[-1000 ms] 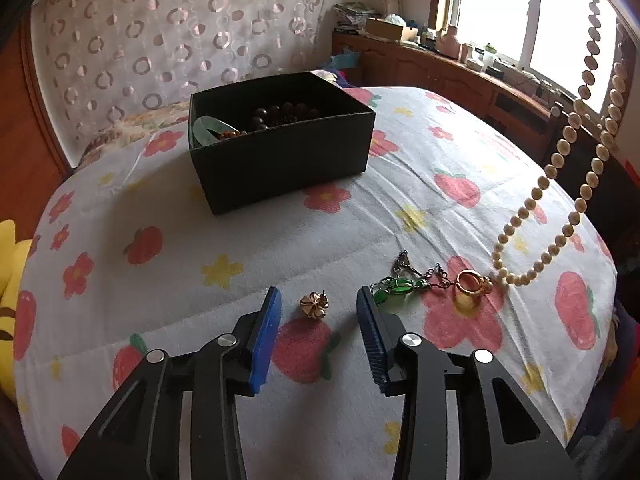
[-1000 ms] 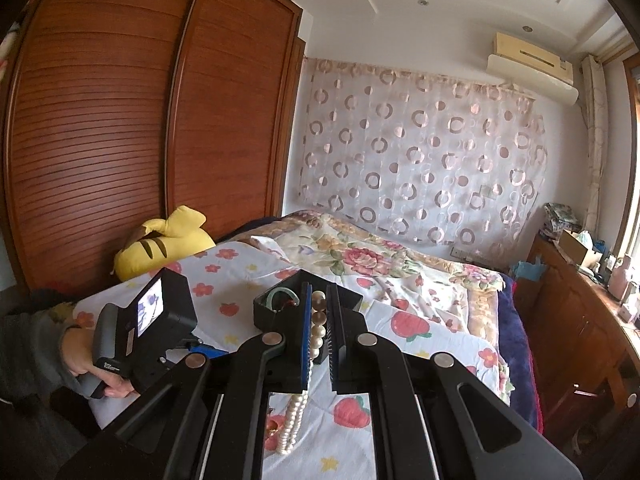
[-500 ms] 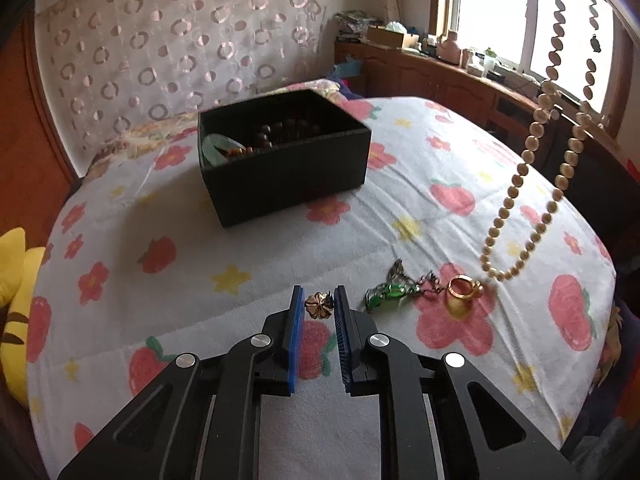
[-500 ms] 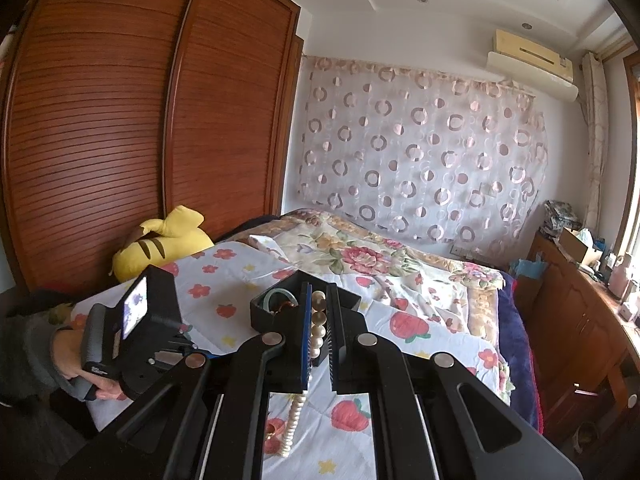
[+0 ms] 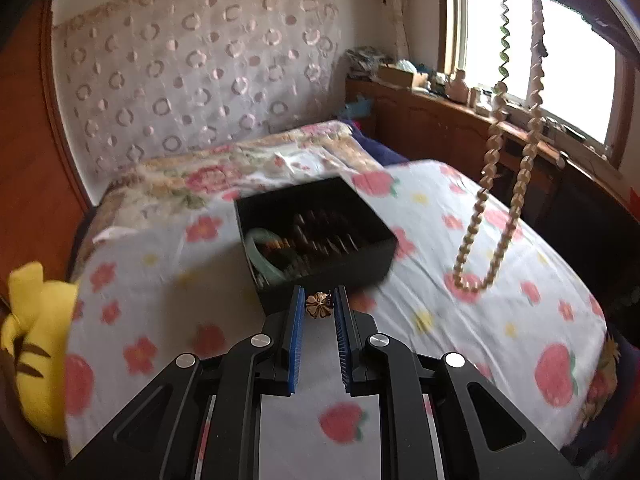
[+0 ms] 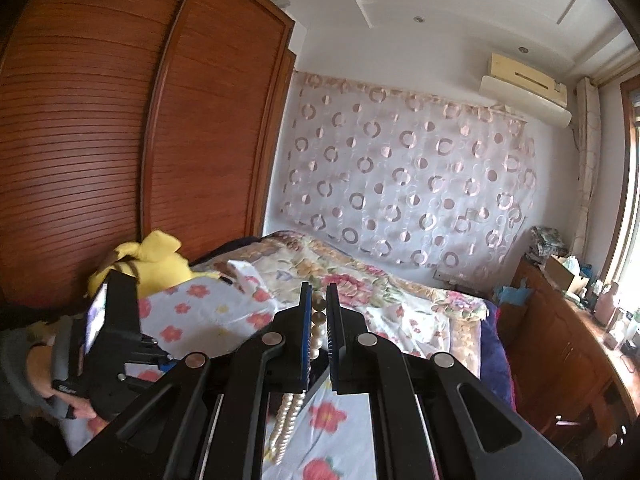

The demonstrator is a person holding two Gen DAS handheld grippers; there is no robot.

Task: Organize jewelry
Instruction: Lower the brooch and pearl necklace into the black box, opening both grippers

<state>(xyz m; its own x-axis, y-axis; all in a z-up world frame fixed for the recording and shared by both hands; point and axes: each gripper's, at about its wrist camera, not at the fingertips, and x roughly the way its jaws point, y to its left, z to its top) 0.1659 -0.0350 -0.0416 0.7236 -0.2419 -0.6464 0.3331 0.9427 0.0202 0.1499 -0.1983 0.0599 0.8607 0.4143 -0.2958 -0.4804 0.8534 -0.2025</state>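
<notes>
Gold flower earring [image 5: 319, 306] pinched in left gripper [image 5: 318, 308] near box rim [image 5: 320, 280]; right gripper [image 6: 319, 312] clamps pearls [image 6: 318, 320].

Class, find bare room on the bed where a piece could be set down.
Bare sheet lies between the black box and the yellow plush, and right of the hanging pearl necklace. The box interior is crowded. The left gripper holds a gold flower earring.

text: none legible | left gripper handle [image 6: 68, 390]: small white print, too blurred to read
</notes>
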